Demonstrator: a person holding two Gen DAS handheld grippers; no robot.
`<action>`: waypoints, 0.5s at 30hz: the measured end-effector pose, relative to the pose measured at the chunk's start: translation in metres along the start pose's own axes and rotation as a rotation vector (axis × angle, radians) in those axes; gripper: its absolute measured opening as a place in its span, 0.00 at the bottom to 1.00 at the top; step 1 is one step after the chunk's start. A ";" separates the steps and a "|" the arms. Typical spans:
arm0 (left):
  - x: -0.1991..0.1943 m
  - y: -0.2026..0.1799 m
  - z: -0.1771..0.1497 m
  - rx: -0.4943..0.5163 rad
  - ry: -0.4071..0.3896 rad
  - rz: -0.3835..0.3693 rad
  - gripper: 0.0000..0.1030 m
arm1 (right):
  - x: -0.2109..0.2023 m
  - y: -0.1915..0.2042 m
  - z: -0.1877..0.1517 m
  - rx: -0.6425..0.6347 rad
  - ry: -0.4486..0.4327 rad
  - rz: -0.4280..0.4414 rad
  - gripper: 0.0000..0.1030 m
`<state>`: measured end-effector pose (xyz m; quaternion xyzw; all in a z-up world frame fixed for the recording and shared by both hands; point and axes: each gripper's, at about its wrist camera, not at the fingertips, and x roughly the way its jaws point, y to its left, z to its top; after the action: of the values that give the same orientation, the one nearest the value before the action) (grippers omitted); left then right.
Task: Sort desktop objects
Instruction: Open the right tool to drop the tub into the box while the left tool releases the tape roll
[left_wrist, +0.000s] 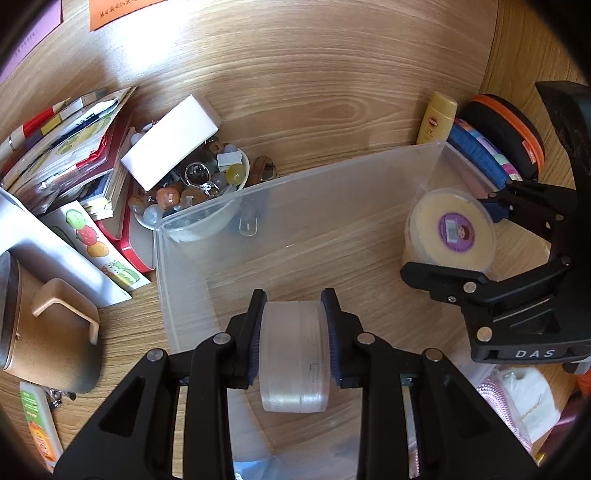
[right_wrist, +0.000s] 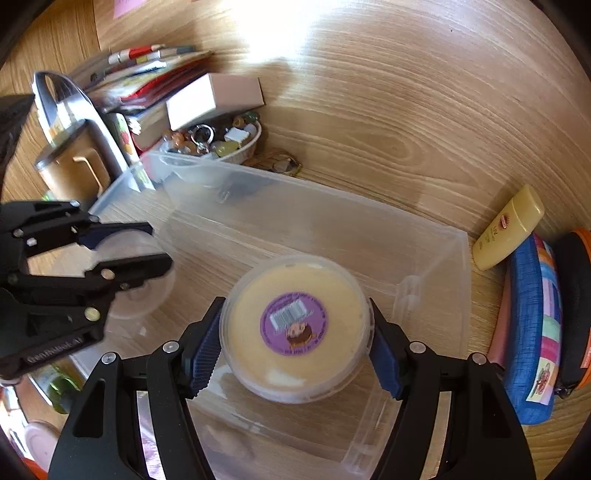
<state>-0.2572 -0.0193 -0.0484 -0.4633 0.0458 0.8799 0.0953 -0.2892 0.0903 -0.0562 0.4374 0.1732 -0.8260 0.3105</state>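
Observation:
A clear plastic bin (left_wrist: 207, 280) (right_wrist: 436, 280) sits on the wooden desk. My left gripper (left_wrist: 294, 332) is shut on a translucent round jar (left_wrist: 294, 354) and holds it over the bin's near left side; it also shows in the right wrist view (right_wrist: 110, 251), with the jar (right_wrist: 144, 295) between its fingers. My right gripper (right_wrist: 295, 339) is shut on a round yellow tub with a purple label (right_wrist: 295, 325), held inside the bin at its right end. The tub (left_wrist: 452, 225) and right gripper (left_wrist: 458, 236) also show in the left wrist view.
Left of the bin lie a bowl of beads and trinkets (left_wrist: 192, 188), a white box (left_wrist: 171, 142), stacked books (left_wrist: 74, 147) and a brown mug (left_wrist: 48, 325). A yellow sunscreen tube (right_wrist: 509, 229), a blue pouch (right_wrist: 532, 332) and a black-orange case (left_wrist: 506, 136) lie right.

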 end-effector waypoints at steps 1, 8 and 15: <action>0.001 0.000 0.000 -0.001 0.002 0.000 0.28 | -0.001 0.000 0.000 -0.003 -0.002 -0.009 0.66; 0.001 -0.004 -0.005 0.003 0.006 0.007 0.28 | -0.008 0.001 -0.001 -0.027 -0.017 -0.036 0.67; -0.007 -0.003 -0.009 -0.010 -0.005 0.004 0.46 | -0.022 0.009 -0.004 -0.062 -0.051 -0.077 0.76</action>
<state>-0.2458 -0.0187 -0.0479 -0.4613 0.0420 0.8815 0.0913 -0.2719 0.0934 -0.0404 0.3994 0.2075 -0.8425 0.2960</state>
